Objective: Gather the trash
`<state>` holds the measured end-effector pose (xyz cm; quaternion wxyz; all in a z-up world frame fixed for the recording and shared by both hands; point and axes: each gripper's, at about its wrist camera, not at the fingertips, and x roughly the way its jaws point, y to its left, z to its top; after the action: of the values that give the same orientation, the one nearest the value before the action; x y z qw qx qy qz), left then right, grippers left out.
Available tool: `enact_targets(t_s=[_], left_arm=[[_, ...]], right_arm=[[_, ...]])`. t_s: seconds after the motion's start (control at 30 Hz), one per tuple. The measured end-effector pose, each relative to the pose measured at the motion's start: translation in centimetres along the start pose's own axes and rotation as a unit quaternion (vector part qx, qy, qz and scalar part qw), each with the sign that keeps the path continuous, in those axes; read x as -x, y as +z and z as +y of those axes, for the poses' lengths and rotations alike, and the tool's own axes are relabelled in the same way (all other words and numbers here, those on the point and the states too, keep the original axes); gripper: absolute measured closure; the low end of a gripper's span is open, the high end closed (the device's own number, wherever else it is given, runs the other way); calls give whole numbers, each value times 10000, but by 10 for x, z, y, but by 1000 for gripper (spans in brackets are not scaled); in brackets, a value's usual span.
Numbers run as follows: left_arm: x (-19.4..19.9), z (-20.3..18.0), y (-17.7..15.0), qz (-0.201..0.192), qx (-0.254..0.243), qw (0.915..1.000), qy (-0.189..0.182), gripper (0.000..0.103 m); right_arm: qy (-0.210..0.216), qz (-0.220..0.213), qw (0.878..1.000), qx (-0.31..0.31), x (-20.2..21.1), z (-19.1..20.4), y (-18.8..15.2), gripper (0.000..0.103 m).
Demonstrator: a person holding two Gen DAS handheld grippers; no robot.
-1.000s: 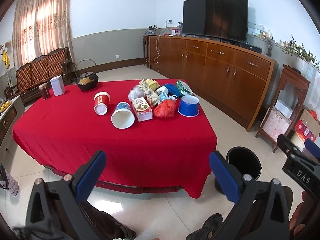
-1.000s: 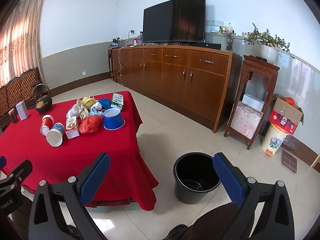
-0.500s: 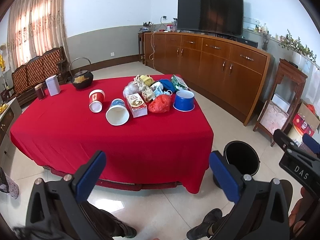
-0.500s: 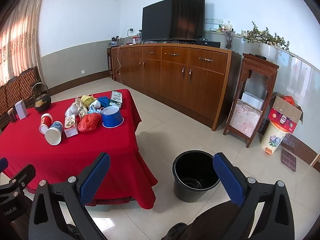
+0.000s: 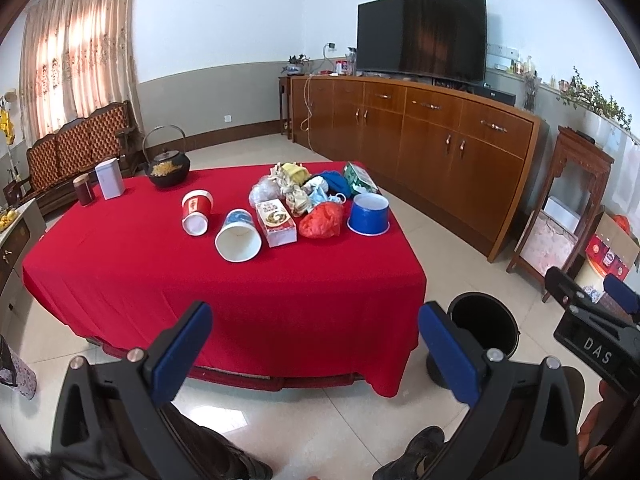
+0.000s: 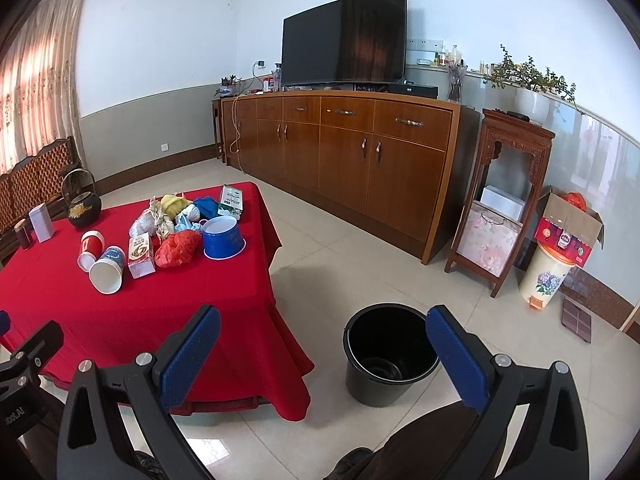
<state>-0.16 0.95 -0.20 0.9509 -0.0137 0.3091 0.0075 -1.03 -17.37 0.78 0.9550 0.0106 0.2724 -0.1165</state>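
Note:
A heap of trash lies on the red tablecloth (image 5: 168,280): a tipped red cup (image 5: 195,212), a tipped white paper tub (image 5: 239,236), a small carton (image 5: 276,222), a red plastic bag (image 5: 322,220), a blue tub (image 5: 369,214), a green carton (image 5: 359,178) and crumpled wrappers (image 5: 290,186). An empty black bucket (image 6: 386,354) stands on the floor right of the table. My left gripper (image 5: 316,344) hangs open, short of the table's near edge. My right gripper (image 6: 320,354) is open too, low over the floor beside the bucket, holding nothing.
A black kettle (image 5: 167,166), a white tin (image 5: 110,178) and a dark jar (image 5: 84,189) stand at the table's far left. A long wooden sideboard (image 6: 340,148) with a TV (image 6: 344,38) runs along the wall. A carved stand (image 6: 502,200) and a flowered bin (image 6: 546,276) sit right.
Both views have drifted slightly back and up, so the table sits a little lower and farther. Both grippers stay open; nothing on the table has moved.

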Motion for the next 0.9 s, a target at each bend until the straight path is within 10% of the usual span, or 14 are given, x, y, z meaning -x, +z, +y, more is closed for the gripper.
enact_targets(t_s=[0.9], left_arm=[[-2, -11, -2, 43, -223, 9995, -209, 0]], right_arm=[[-74, 24, 9999, -79, 0, -7, 0, 0]])
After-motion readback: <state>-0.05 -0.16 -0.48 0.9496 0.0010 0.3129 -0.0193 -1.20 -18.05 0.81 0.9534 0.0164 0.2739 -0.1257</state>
